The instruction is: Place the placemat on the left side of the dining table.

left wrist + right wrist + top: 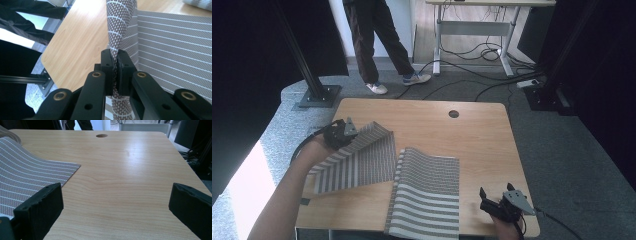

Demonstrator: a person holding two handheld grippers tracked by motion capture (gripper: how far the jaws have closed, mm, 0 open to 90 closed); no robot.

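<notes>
Seen from the high view, a wooden table (472, 135) carried two striped woven mats. The left mat (362, 162) lay near the table's left edge, its far corner lifted off the wood by the left gripper (343, 134). The right mat (428, 195) lay beside it, running lengthwise toward the near edge and overhanging it. The right gripper (494, 202) hovered at the near right corner, the right mat just to its left.

Along the left gripper view, the left gripper (114, 67) had its jaws pinched tight on the left mat's (172, 47) raised fold.

Along the right gripper view, the right gripper (113, 205) stood wide and empty over bare wood, with the right mat (30, 180) beside its left jaw, making it likely the nearer hand for that mat.
</notes>
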